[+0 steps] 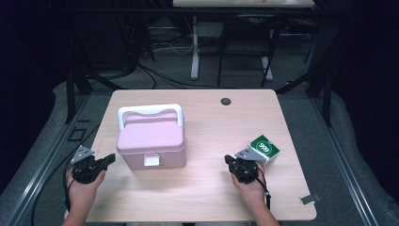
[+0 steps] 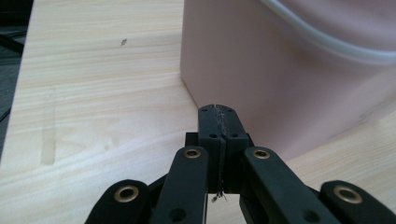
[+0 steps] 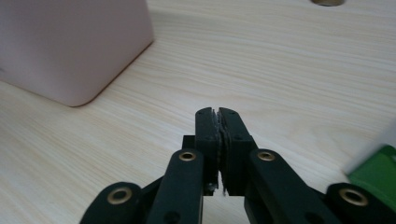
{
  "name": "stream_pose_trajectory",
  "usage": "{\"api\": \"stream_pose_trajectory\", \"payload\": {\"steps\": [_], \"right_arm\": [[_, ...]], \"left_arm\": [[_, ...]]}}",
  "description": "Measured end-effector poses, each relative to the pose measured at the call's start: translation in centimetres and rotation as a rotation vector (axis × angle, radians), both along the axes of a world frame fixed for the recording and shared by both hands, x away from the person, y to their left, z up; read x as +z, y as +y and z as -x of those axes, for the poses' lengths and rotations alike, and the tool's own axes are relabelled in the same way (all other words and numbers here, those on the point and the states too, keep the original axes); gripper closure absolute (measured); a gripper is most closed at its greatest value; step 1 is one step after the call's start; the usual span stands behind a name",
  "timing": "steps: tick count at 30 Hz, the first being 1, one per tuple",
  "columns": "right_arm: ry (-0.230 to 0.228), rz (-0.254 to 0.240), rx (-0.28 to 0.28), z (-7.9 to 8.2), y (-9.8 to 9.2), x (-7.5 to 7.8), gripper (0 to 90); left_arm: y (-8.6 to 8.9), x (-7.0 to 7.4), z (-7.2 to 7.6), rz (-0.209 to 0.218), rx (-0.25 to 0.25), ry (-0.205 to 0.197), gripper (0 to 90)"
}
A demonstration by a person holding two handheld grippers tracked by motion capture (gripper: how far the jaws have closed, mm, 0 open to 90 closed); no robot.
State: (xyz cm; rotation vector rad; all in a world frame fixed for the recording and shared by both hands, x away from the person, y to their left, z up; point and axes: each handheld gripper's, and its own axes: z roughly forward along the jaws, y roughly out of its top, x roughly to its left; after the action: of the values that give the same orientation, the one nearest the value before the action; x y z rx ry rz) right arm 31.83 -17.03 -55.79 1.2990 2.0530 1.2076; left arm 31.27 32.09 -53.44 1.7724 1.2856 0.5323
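A pink lidded box [image 1: 150, 141] with a white handle [image 1: 149, 111] and a white front latch stands on the left half of the wooden table [image 1: 207, 117]. My left gripper [image 1: 111, 159] rests low at the table's left edge, shut and empty, its tip close to the box's lower corner [image 2: 261, 84]. My right gripper [image 1: 227, 160] lies near the front right, also shut with nothing between its pads [image 3: 217, 122]. Just to its right sits a small green and white carton [image 1: 264, 149], whose green corner [image 3: 376, 170] appears in the right gripper view.
A round cable hole [image 1: 226, 101] marks the table's far side. A small metal clip [image 1: 309, 198] lies at the front right corner. Desk legs and cables stand on the floor behind the table.
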Motion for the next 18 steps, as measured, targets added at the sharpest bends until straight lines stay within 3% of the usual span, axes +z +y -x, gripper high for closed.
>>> {"api": "stream_pose_trajectory", "payload": {"steps": [6,8,10,11,18], "right_arm": [[-0.008,0.026,0.04,-0.9,1.8,0.1,90.0],[-0.004,0.036,0.04,-1.3,2.5,0.1,90.0],[-0.004,0.017,0.063,-1.7,3.0,0.2,90.0],[-0.005,0.03,0.041,-2.0,3.5,0.4,90.0],[0.016,-0.03,0.069,-4.3,5.6,0.9,90.0]], "left_arm": [[-0.2,0.0,-1.3,-0.026,-0.001,0.018,90.0],[-0.2,-0.1,-1.6,-0.015,0.001,0.023,90.0],[-0.3,0.2,-2.0,-0.024,0.004,0.016,90.0],[-0.3,0.3,-2.2,-0.03,0.003,0.013,90.0],[0.0,0.9,-2.8,-0.006,-0.004,-0.003,90.0]]}}
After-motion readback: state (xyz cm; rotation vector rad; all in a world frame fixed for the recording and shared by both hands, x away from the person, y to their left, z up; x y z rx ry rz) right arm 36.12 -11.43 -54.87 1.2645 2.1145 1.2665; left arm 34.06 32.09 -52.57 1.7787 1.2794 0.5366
